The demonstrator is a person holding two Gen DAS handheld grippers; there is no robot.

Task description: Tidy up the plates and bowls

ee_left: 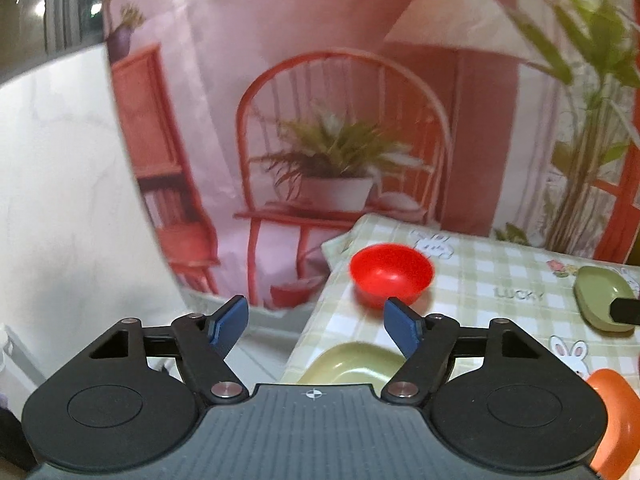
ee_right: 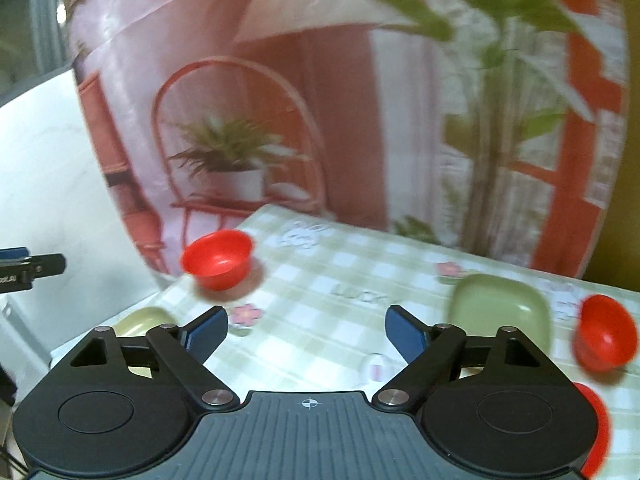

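Both hand-held grippers, left (ee_left: 316, 326) and right (ee_right: 306, 332), hang open and empty above the table (ee_right: 320, 280). The red bowl (ee_right: 218, 260) near its far left corner looks light, stiff, slick plastic; pinching its rim seems best.

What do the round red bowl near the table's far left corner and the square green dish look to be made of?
Round red bowl: likely plastic, uniform saturated colour, thin rim, soft sheen. Square green dish: probably plastic or melamine, matte, rounded moulded corners. Motion blur leaves both uncertain.
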